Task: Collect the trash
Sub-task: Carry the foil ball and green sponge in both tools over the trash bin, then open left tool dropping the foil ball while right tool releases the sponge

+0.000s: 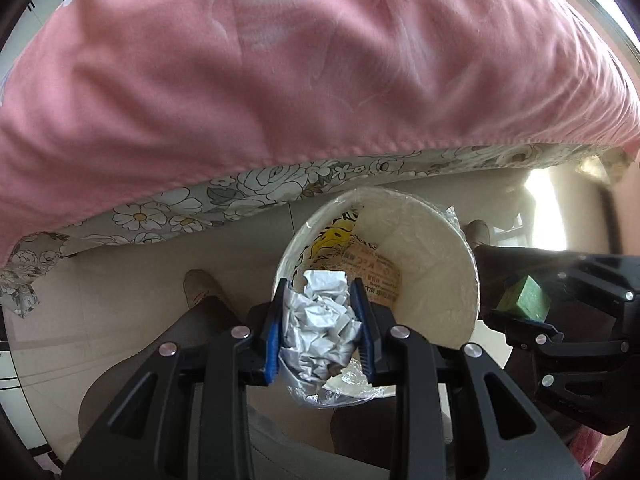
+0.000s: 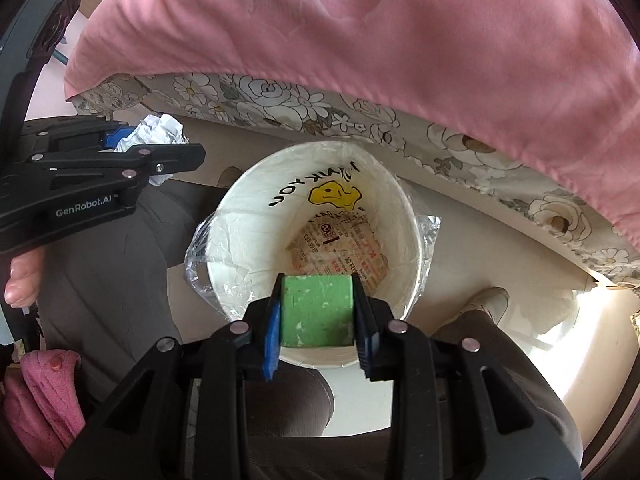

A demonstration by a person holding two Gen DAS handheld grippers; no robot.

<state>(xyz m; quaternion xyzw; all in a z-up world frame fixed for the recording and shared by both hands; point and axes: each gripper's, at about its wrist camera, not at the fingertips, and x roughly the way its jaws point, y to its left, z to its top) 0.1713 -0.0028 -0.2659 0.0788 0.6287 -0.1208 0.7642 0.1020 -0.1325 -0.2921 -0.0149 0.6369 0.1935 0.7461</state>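
A white bin (image 1: pixel 432 240) lined with a clear plastic bag stands on the floor below both grippers; it also shows in the right wrist view (image 2: pixel 248 216). A printed wrapper (image 2: pixel 340 252) lies at its bottom. My left gripper (image 1: pixel 318 292) is shut on a crumpled white paper ball (image 1: pixel 320 316) above the bin's near rim; the ball also shows in the right wrist view (image 2: pixel 154 132). My right gripper (image 2: pixel 318 288) is shut on a green block (image 2: pixel 316 312) over the bin's near edge; the block also shows in the left wrist view (image 1: pixel 524 298).
A bed with a pink cover (image 1: pixel 280 80) and floral sheet (image 1: pixel 240 192) overhangs just behind the bin. The person's legs and feet (image 1: pixel 200 284) stand on the beige floor on both sides of the bin. Bright sunlight (image 2: pixel 600 320) falls at the right.
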